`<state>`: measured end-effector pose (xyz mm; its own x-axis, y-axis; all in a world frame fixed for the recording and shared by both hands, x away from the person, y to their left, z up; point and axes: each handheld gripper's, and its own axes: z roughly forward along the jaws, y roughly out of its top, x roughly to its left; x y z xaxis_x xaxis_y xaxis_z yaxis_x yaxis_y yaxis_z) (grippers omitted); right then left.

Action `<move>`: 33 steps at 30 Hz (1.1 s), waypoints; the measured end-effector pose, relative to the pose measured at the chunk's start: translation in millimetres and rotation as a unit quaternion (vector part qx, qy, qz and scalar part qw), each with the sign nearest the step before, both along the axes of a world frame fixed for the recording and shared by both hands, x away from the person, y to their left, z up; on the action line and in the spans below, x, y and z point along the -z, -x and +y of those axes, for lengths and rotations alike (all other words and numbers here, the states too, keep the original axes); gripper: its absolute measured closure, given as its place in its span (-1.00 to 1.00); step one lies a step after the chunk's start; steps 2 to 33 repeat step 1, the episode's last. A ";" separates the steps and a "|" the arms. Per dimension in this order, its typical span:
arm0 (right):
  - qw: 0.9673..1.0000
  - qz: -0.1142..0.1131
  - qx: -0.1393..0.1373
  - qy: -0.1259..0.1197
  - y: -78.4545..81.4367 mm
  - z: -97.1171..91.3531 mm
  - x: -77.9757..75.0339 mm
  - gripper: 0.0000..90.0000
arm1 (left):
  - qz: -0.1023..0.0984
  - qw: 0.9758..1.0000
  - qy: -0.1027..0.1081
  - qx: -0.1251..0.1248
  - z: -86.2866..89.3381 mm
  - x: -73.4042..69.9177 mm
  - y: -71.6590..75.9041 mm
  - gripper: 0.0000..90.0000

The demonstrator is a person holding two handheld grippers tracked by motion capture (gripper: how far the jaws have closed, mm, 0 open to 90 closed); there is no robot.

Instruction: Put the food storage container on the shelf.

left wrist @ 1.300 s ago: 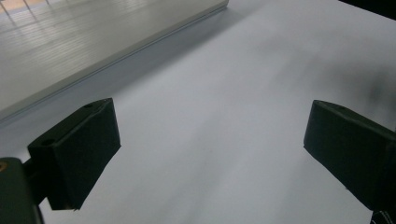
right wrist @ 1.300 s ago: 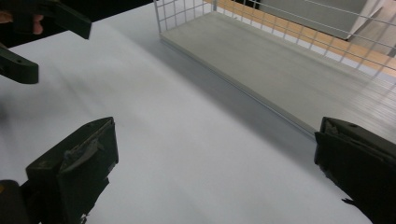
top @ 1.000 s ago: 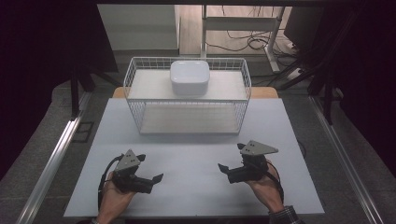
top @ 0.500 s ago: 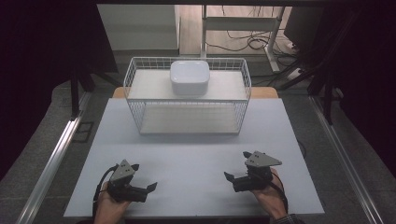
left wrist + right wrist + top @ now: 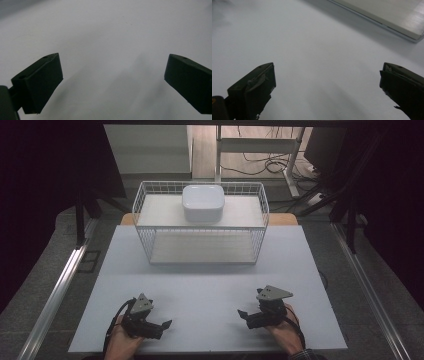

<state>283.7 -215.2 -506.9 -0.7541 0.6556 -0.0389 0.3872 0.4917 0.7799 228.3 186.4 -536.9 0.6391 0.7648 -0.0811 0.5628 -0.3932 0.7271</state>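
Observation:
A white wire basket [image 5: 201, 227] stands at the back of the white table [image 5: 210, 285], with a white rounded box [image 5: 202, 202] resting on its upper shelf. My left gripper [image 5: 164, 325] lies low over the table's front left, held by a hand, jaws wide apart with nothing between them. In the left gripper view the left gripper [image 5: 112, 82] faces bare white tabletop. My right gripper [image 5: 243, 315] sits near the front right, also open and empty. In the right gripper view the right gripper [image 5: 327, 87] looks over the tabletop toward the basket's base [image 5: 387, 15].
Metal rails [image 5: 60, 290] run along both sides of the table. Beyond the basket are a desk frame [image 5: 260, 145] and cables on the floor [image 5: 265, 165]. Dark curtains hang at left and right.
Both grippers have drawn back toward the front edge of the table and dropped lower. The basket and box have not moved.

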 end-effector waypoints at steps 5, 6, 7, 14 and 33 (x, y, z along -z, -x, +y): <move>1.000 0.002 0.001 0.002 -0.5 -0.4 0.6 -0.99 | 0.000 1.000 0.001 -0.001 0.0 -0.1 0.0 -0.97; 1.000 0.002 0.001 0.002 -0.5 -0.4 0.6 -0.99 | 0.000 1.000 0.001 -0.001 0.0 -0.1 0.0 -0.97; 1.000 0.002 0.001 0.002 -0.5 -0.4 0.6 -0.99 | 0.000 1.000 0.001 -0.001 0.0 -0.1 0.0 -0.97; 1.000 0.002 0.001 0.002 -0.5 -0.4 0.6 -0.99 | 0.000 1.000 0.001 -0.001 0.0 -0.1 0.0 -0.97; 1.000 0.002 0.001 0.002 -0.5 -0.4 0.6 -0.99 | 0.000 1.000 0.001 -0.001 0.0 -0.1 0.0 -0.97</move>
